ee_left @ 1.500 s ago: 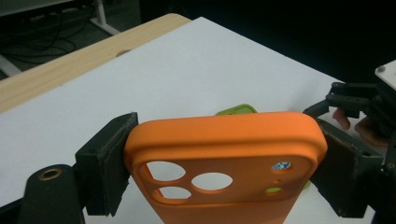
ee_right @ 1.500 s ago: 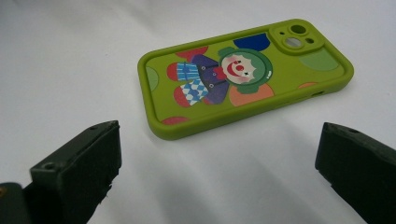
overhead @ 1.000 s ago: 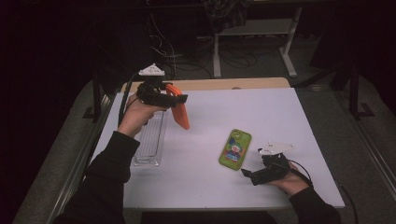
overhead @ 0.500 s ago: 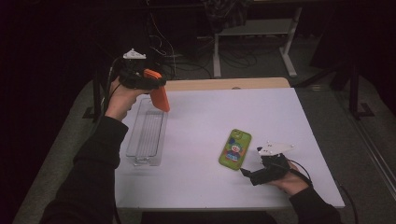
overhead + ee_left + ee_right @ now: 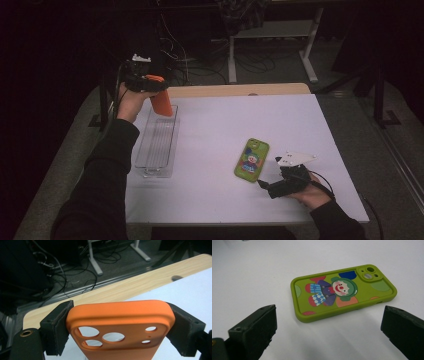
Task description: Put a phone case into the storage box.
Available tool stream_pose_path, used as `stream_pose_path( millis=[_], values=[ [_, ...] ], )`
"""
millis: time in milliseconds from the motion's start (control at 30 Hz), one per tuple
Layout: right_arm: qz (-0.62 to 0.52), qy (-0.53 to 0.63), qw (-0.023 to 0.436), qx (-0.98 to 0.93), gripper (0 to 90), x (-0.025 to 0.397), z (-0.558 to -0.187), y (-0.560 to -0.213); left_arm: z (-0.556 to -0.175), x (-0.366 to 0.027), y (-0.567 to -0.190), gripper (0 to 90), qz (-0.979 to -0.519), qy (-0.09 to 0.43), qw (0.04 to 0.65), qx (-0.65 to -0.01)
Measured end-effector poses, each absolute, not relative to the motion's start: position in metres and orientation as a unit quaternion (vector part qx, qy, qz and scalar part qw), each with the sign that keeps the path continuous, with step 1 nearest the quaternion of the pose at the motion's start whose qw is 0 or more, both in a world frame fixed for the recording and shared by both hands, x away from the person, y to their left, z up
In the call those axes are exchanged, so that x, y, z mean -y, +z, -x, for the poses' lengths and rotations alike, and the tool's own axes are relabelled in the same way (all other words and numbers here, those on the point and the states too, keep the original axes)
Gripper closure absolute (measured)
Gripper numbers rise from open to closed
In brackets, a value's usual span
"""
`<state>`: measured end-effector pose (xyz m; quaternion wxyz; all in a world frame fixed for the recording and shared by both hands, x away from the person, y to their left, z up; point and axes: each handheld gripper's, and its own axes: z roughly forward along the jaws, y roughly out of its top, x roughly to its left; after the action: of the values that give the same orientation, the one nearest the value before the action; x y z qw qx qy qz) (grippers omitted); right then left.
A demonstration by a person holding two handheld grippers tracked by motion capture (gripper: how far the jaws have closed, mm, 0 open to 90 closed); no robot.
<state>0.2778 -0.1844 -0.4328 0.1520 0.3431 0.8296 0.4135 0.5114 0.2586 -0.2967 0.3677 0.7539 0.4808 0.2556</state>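
A dark room with cables and desk legs surrounds the white worktop (image 5: 300,130). In the upper left of the high view, the left hand-held gripper (image 5: 150,85) clamps an orange phone case (image 5: 120,322), its lower end cut off, above a clear tray (image 5: 157,145). At lower right, the right hand-held gripper (image 5: 265,186) rests with jaws apart beside a green clown-print phone case (image 5: 342,291). No writing is legible.

Orange case (image 5: 120,327) bottom cut off
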Motion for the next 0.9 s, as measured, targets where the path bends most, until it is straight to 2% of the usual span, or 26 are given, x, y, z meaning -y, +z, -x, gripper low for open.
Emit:
stream_pose_path(
  millis=[367, 900],
  values=[
    [-0.341, 0.414, 0.15, -0.83, 0.0, 0.185, -0.278, -0.433, -0.524, -0.255, -0.327, 15.8, -0.755, 0.24, 0.338, -0.509],
    [-0.34, 0.416, 0.148, -0.83, 0.0, 0.185, -0.278, -0.433, -0.527, -0.243, -0.346, 14.2, -0.746, 0.263, 0.318, -0.523]
  ],
)
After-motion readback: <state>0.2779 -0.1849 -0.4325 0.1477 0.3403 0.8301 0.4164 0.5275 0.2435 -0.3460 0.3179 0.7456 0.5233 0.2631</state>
